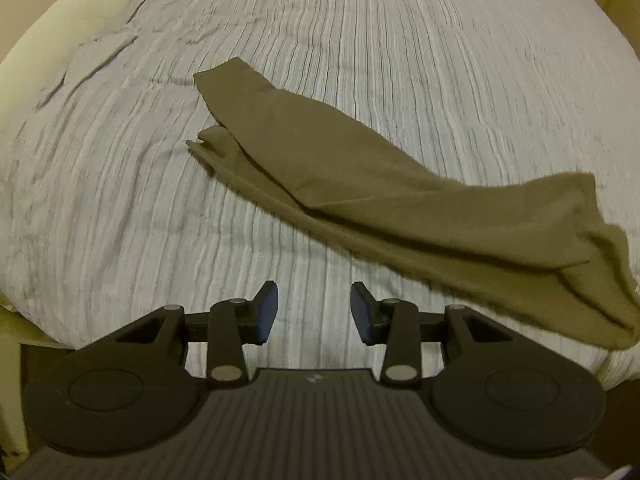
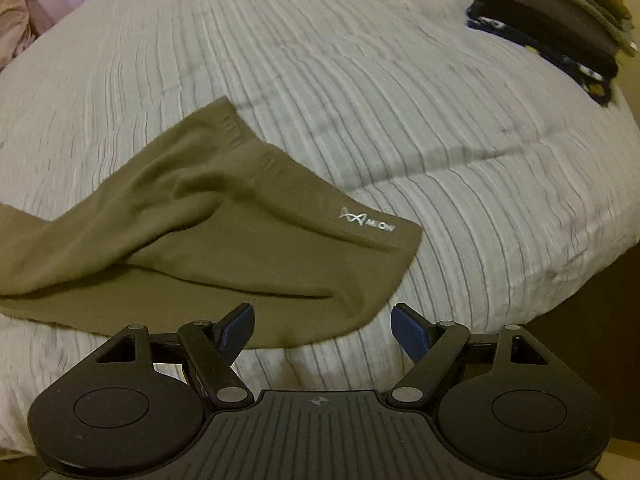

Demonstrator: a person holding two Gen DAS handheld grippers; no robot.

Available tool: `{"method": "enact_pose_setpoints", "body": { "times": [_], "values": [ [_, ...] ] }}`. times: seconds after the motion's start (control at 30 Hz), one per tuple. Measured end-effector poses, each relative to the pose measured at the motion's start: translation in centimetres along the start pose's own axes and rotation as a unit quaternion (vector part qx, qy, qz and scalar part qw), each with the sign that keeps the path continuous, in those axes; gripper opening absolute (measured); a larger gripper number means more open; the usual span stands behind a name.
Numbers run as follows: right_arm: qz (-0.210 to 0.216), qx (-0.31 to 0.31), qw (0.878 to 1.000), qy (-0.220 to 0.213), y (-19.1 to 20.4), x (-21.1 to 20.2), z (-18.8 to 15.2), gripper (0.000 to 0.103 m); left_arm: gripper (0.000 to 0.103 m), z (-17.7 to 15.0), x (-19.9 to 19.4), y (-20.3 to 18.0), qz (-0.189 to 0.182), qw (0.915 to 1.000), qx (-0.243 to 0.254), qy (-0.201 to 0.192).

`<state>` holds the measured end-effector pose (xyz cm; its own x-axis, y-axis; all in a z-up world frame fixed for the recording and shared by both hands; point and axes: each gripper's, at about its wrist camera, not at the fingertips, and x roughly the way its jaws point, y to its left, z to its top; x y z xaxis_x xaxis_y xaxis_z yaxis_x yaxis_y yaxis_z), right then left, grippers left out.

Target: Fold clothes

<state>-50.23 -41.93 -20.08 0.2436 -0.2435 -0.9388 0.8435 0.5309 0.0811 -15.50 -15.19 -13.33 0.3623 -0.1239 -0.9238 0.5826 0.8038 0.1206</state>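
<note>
Hovering with jaws spread apart and gripping nothing: black two-finger left gripper with blue pads (image 1: pixel 314 314), poised over the pale grey ribbed bedspread (image 1: pixel 360 40). Lying ahead and to the right of it, well clear of the fingertips: long olive-brown soft knit garment (image 1: pixel 360 176), folded lengthwise into a narrow band, running diagonally from a squared far end at upper left to a broader, rumpled end at lower right. Peeking in at the far left edge: cream pillow (image 1: pixel 60 36).

Hanging likewise with jaws wide apart and holding nothing: black two-finger right gripper with blue pads (image 2: pixel 322 332). Sitting just ahead and to the left of it, the olive garment's (image 2: pixel 200 240) near hem reaching right beside the left blue pad (image 2: pixel 238 330), whether touching being unclear. Showing near the garment's right corner: small white printed logo (image 2: pixel 366 220). Draping smooth with a few soft ridges across the crinkled, striped quilting. Resting at the far right corner: stack of folded clothes in dark and olive tones (image 2: pixel 560 20).
</note>
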Motion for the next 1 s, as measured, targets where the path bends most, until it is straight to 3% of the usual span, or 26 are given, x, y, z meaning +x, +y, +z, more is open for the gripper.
{"method": "enact_pose_setpoints", "body": {
  "times": [0.17, 0.3, 0.6, 0.8, 1.0],
  "values": [
    [0.004, -0.042, 0.999, -0.026, 0.4, -2.0, 0.1, 0.079, 0.037, -0.5, -1.1, -0.5, 0.015, 0.9995, 0.001, -0.028],
    [0.023, -0.072, 0.997, -0.028, 0.2, -2.8, -0.1, 0.079, 0.037, -2.1, -2.1, -1.5, 0.031, 0.9991, -0.017, -0.024],
    [0.069, -0.101, 0.992, -0.011, -3.3, -5.2, -1.9, 0.08, 0.037, -9.4, -3.3, -5.8, 0.032, 0.9984, -0.046, 0.01],
    [0.07, -0.118, 0.99, -0.009, -6.4, -6.0, -3.1, 0.08, 0.037, -13.6, -4.9, -6.8, 0.039, 0.9964, -0.074, 0.014],
    [0.08, -0.14, 0.987, -0.008, -6.7, -6.3, -3.6, 0.08, 0.037, -15.9, -6.8, -6.8, 0.056, 0.9934, -0.1, 0.001]
  ]
}}
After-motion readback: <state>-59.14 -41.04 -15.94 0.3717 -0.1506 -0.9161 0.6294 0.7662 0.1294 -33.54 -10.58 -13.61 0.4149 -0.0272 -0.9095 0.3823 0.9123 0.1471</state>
